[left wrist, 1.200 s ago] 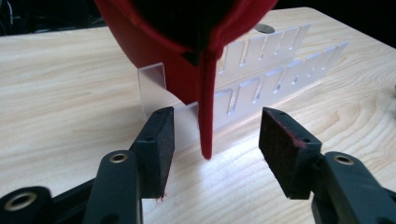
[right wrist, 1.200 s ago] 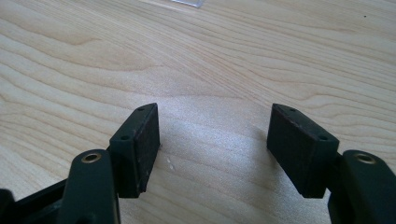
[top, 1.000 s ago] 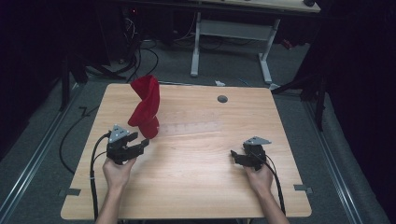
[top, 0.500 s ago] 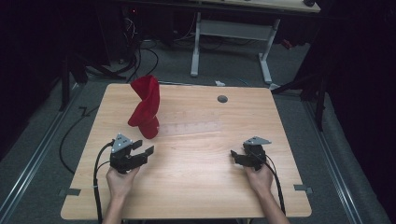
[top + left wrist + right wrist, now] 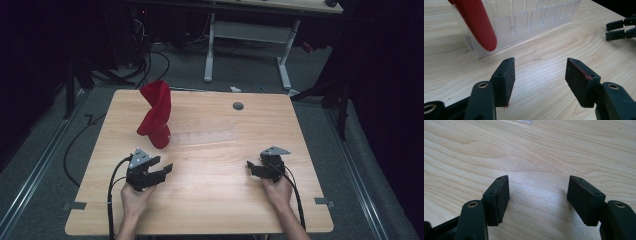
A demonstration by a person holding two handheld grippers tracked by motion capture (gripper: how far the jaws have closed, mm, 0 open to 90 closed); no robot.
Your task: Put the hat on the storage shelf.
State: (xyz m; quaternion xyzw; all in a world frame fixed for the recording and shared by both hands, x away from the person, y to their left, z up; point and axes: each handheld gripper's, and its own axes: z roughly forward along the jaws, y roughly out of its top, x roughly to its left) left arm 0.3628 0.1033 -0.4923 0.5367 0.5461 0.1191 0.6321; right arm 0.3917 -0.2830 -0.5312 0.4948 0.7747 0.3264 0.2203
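Clear slotted rack point(image 5: 200, 136) standing upright on the wooden table point(image 5: 210, 200), toward its far left part; hard to make out from above, plain in the left gripper view point(image 5: 529, 22) as a row of transparent dividers on a clear base

Red cloth point(image 5: 156, 116) seated in the rack's left end slot, rising twisted above it and leaning a little; lower rounded end seen in the left gripper view point(image 5: 477, 25) pressed against the rack's end wall

Left gripper point(image 5: 161, 171) near the rack, on its near side and apart from it, low over the table; jaws spread wide with nothing but bare wood between them point(image 5: 539, 72), red fluff on the pads

Right gripper point(image 5: 254, 167) well apart from the rack, off to its near right; jaws likewise wide apart and empty over the wood point(image 5: 537, 192)
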